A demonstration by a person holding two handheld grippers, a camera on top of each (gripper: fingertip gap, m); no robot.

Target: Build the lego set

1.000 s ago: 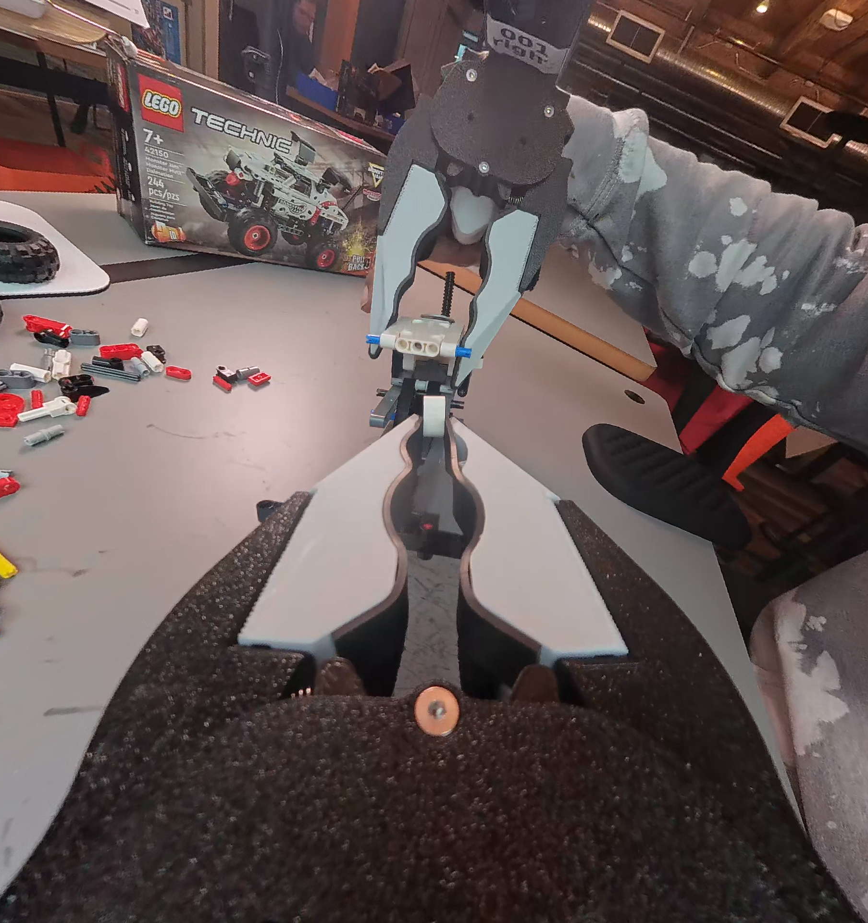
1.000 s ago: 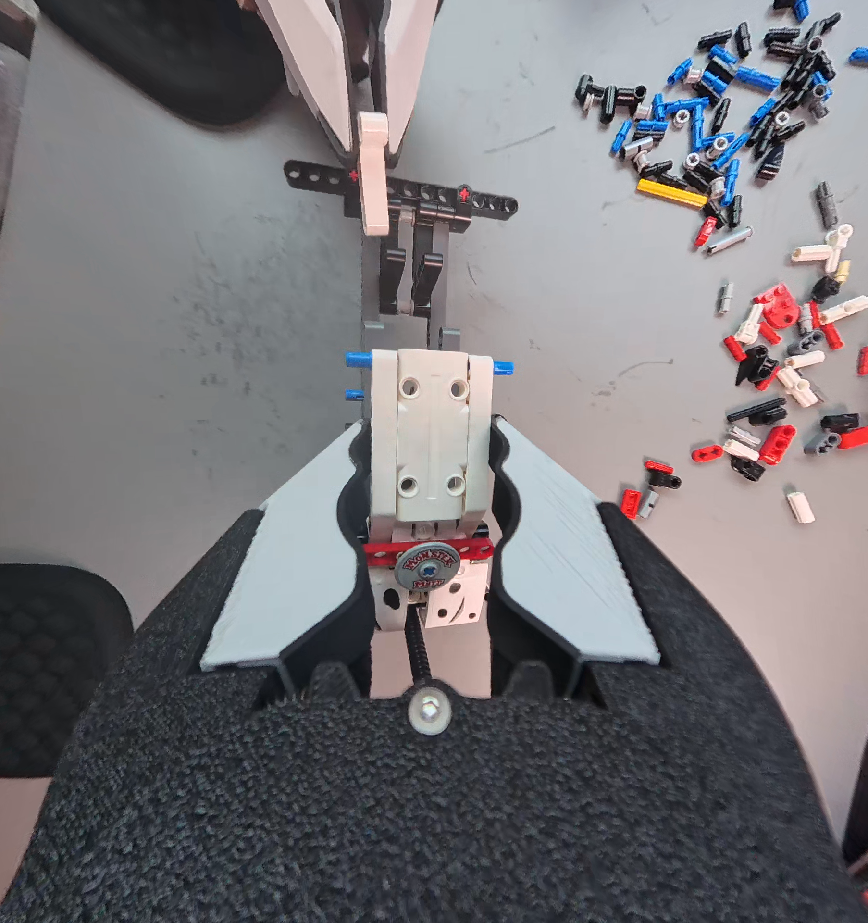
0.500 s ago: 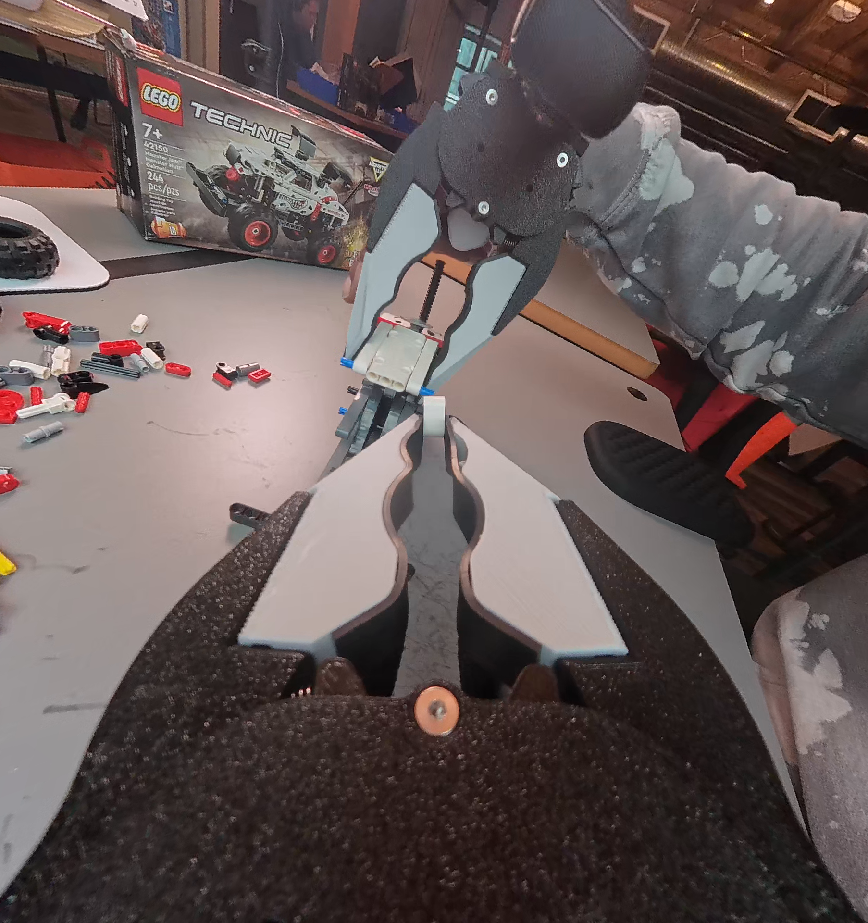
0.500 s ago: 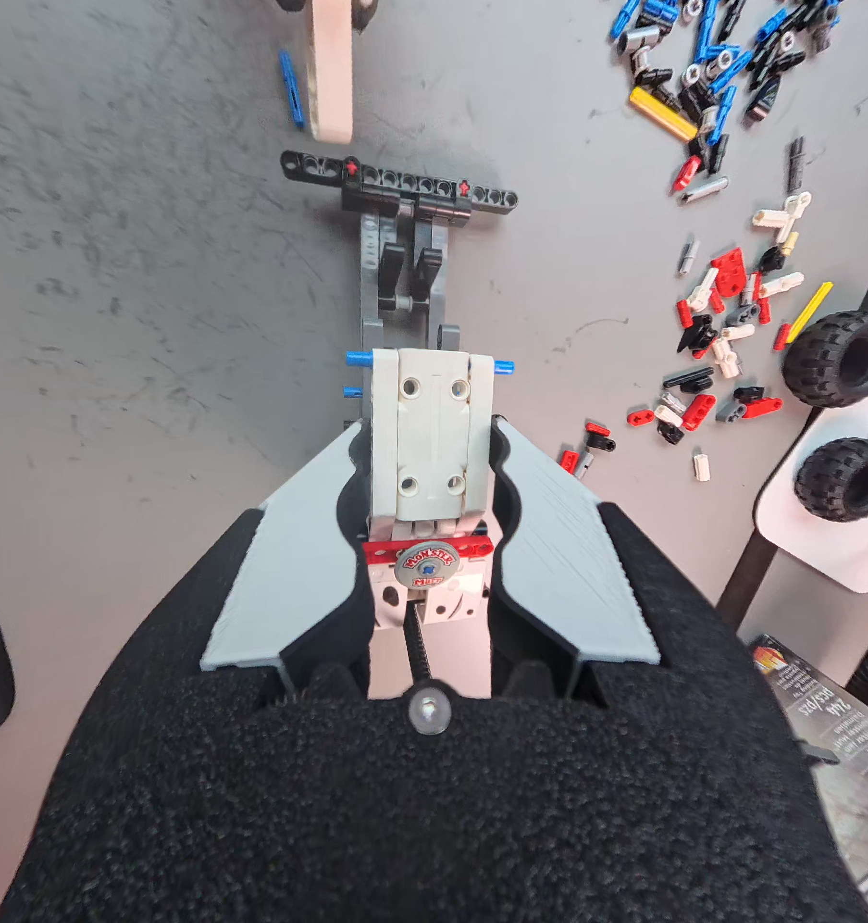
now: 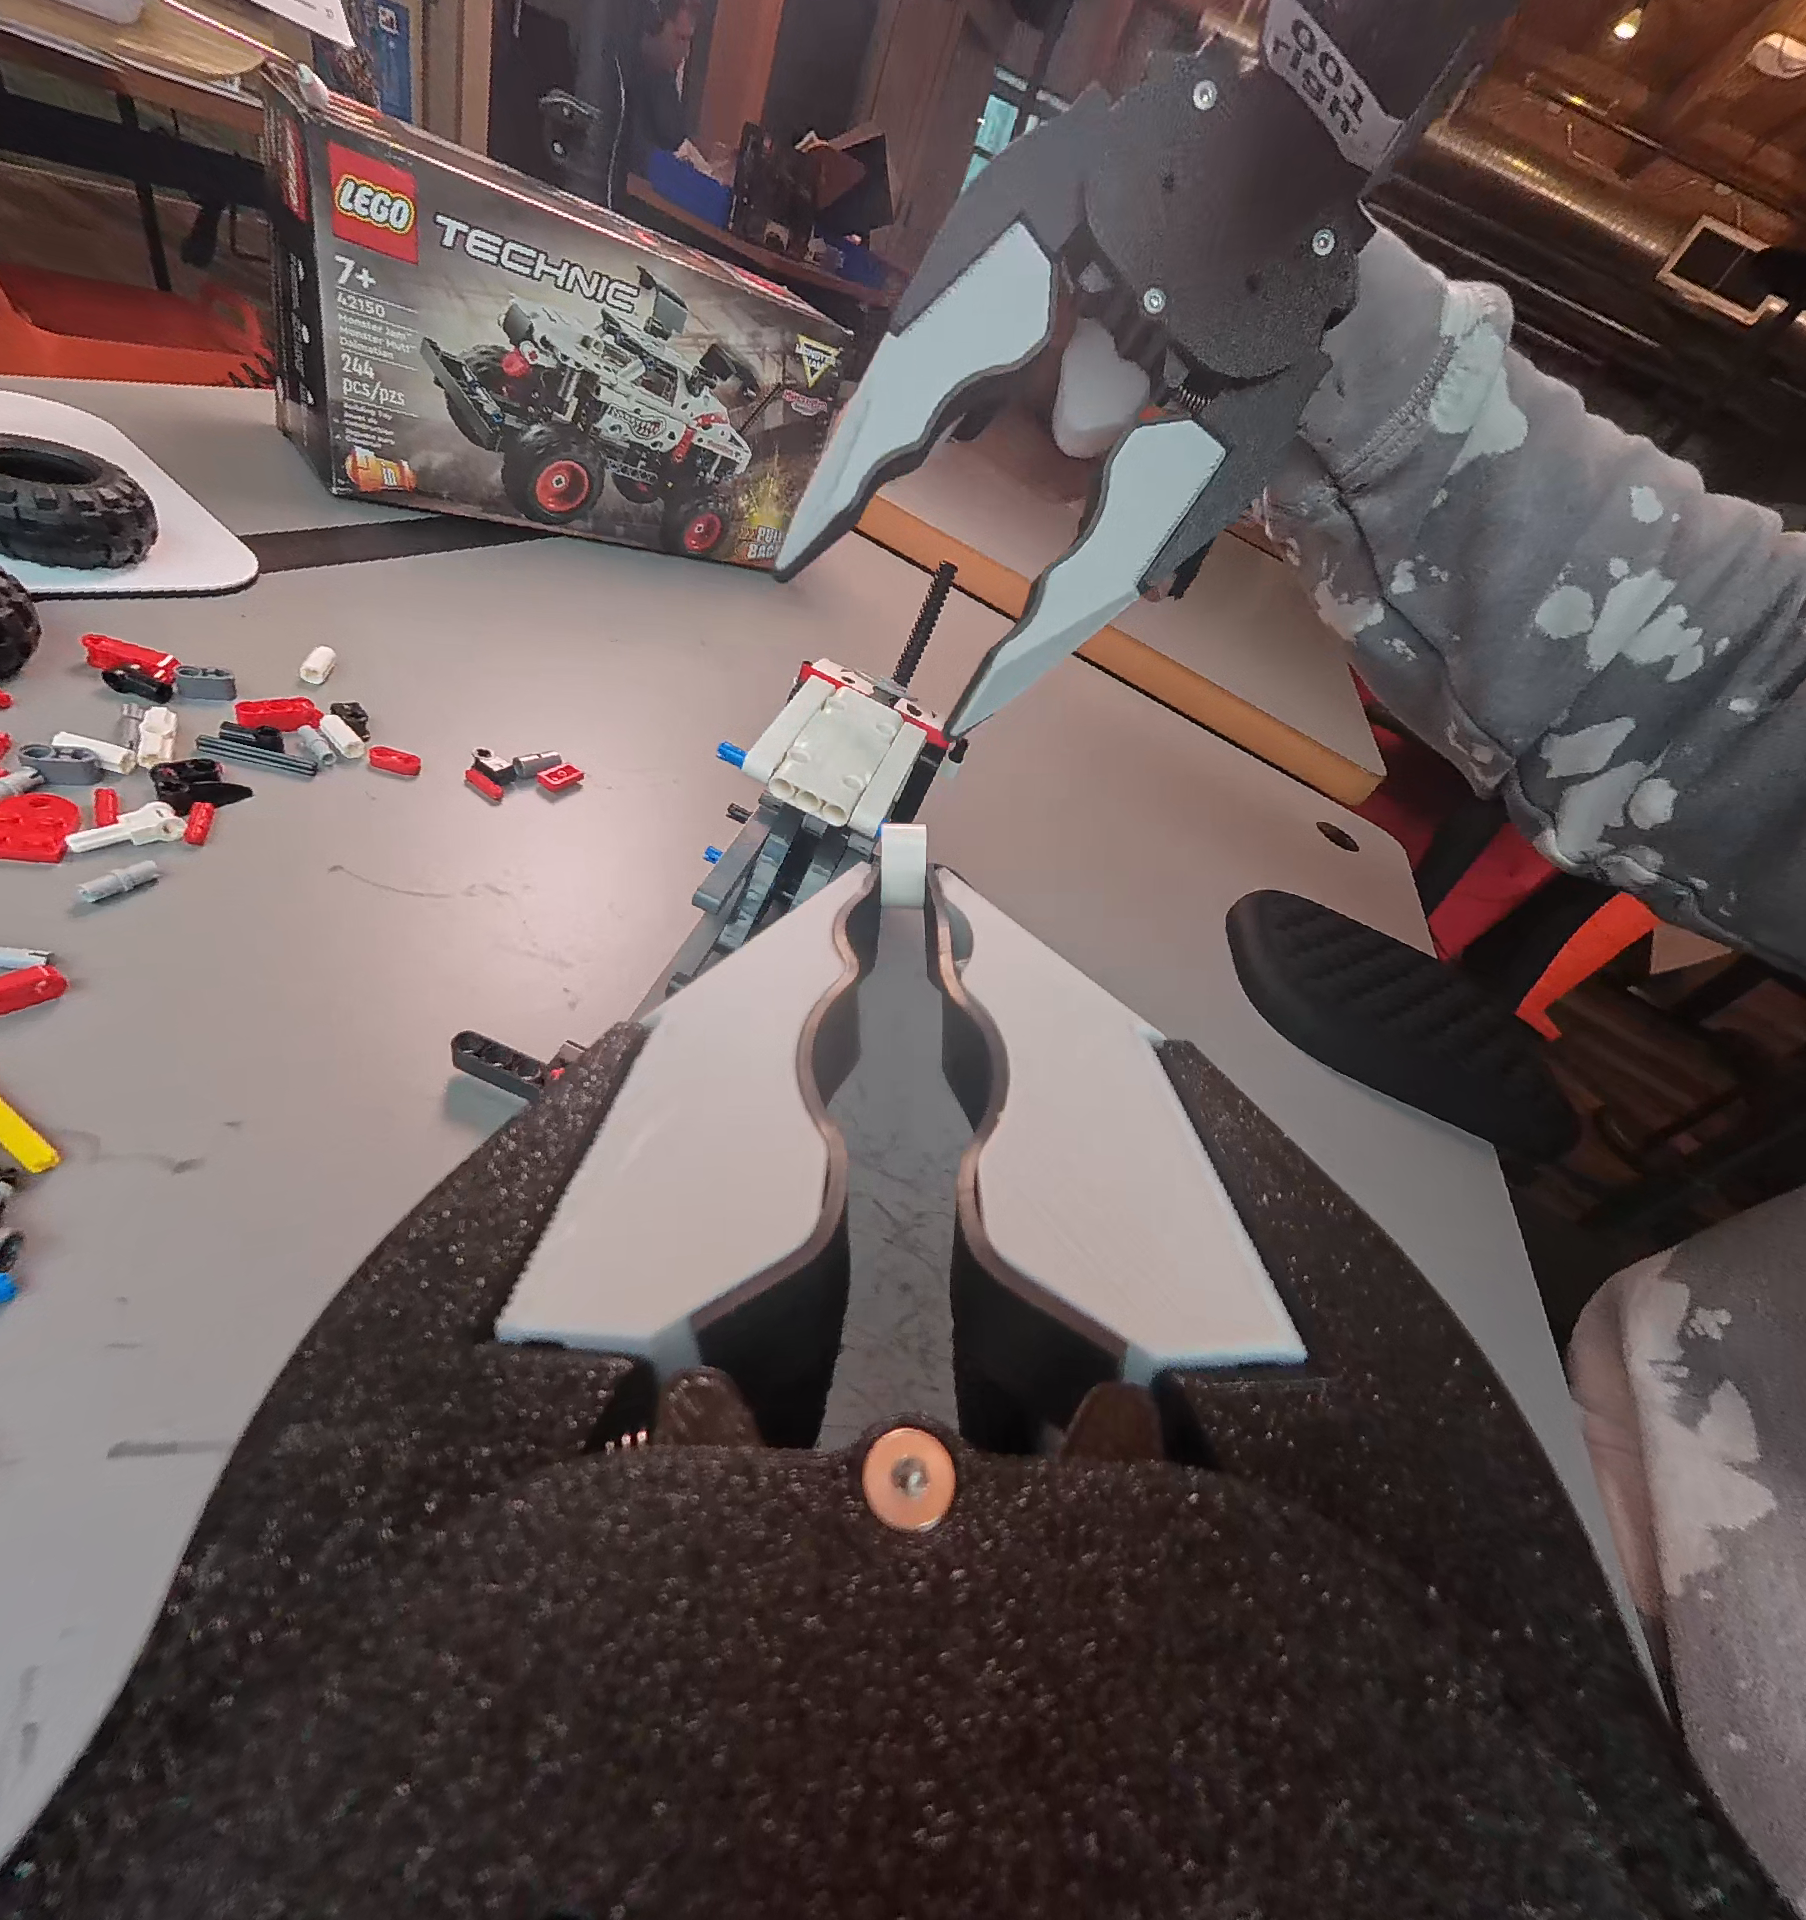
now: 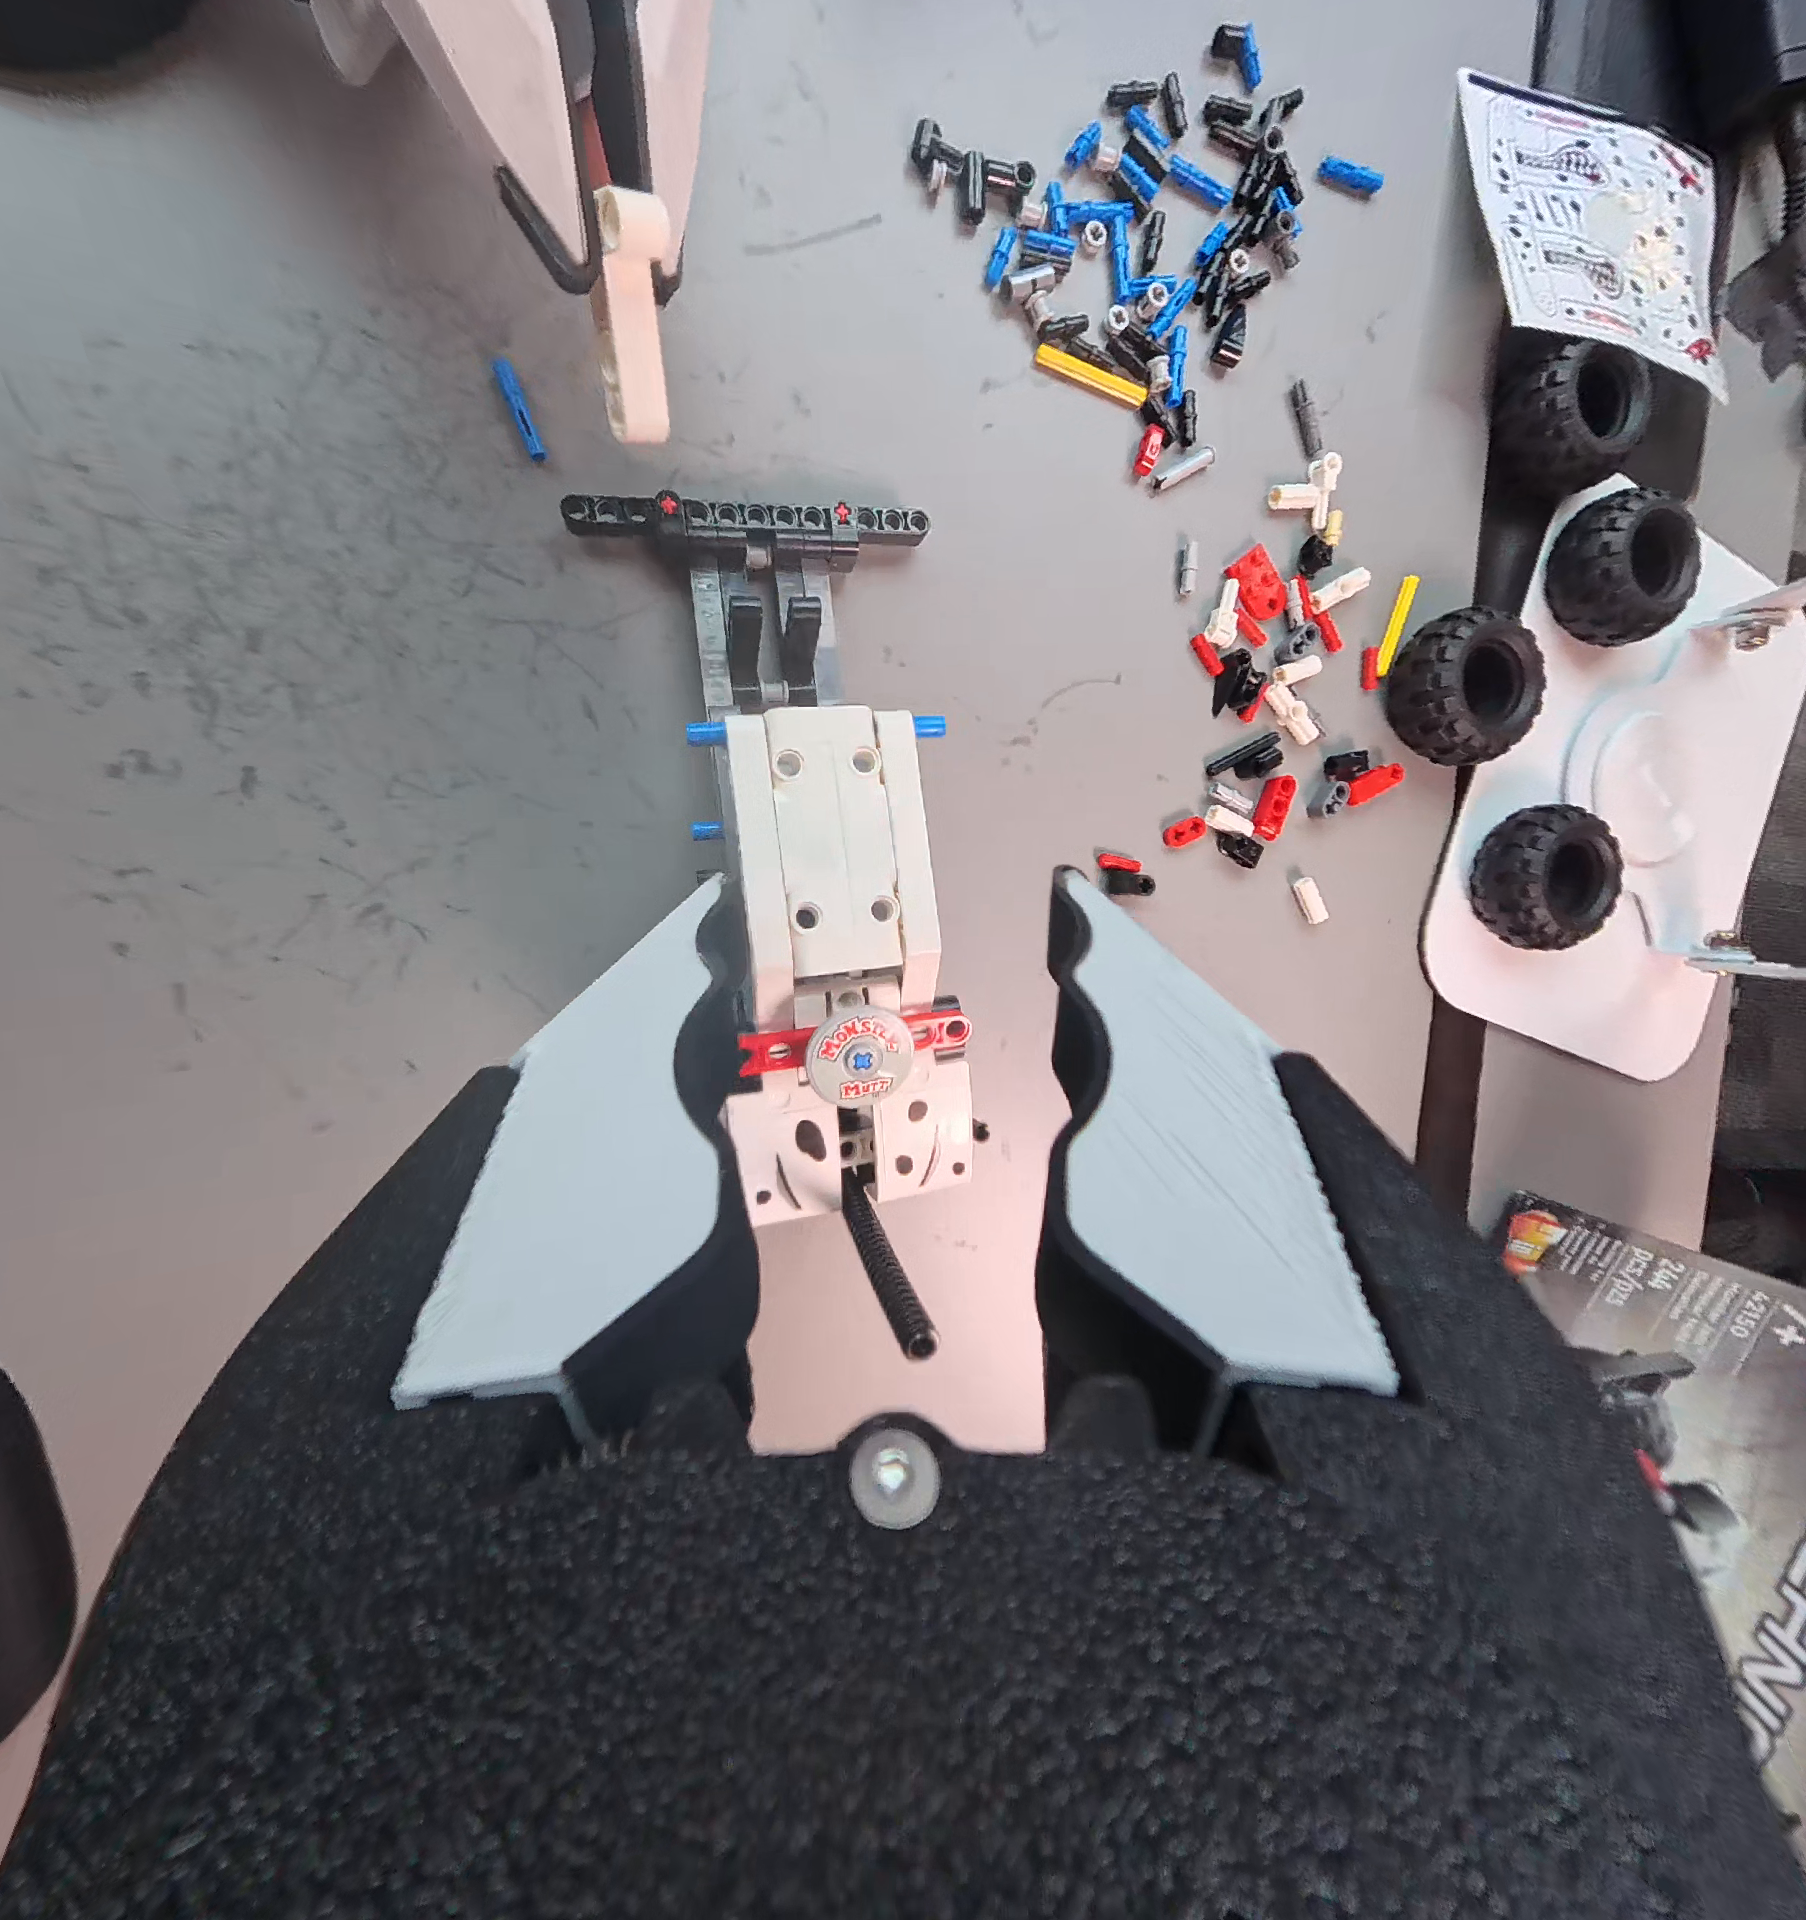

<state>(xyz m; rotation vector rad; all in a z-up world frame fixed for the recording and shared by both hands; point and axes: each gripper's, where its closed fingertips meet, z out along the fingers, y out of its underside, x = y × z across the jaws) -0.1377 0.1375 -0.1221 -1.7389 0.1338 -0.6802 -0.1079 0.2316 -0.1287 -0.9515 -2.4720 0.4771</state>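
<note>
So a moment back the right gripper (image 6: 886,894) was clamped on the white body of the half-built truck chassis (image 6: 826,831); now its jaws are spread wide and the model is no longer held, sitting on the grey table (image 6: 255,727) between them. In the right wrist view the left-hand finger looks like it's right against the white block's side, though I can't tell if it's really touching, while the other one is well clear. From the left wrist view that gripper (image 5: 873,649) hangs above the far end of the model, tilted, one fingertip down by the red trim at the model's rear corner.

The left gripper (image 5: 901,871) has its jaws pressed together, pinching a white liftarm beam (image 5: 901,857) at the tips. In the right wrist view the beam (image 6: 631,312) sticks out from that gripper near the top of the frame, just above the black cross beam (image 6: 743,516) at the front of the chassis, with a loose blue pin (image 6: 519,408) lying beside it.

A black ribbed axle (image 6: 886,1278) pokes out the back of the model toward the right gripper's body. Loose parts: a blue and black pile (image 6: 1138,229), a red and white pile (image 6: 1283,707), and four black tyres (image 6: 1465,686) at the table's right side on a white tray (image 6: 1564,997). The set's box (image 5: 556,384) stands at the far side of the table.
</note>
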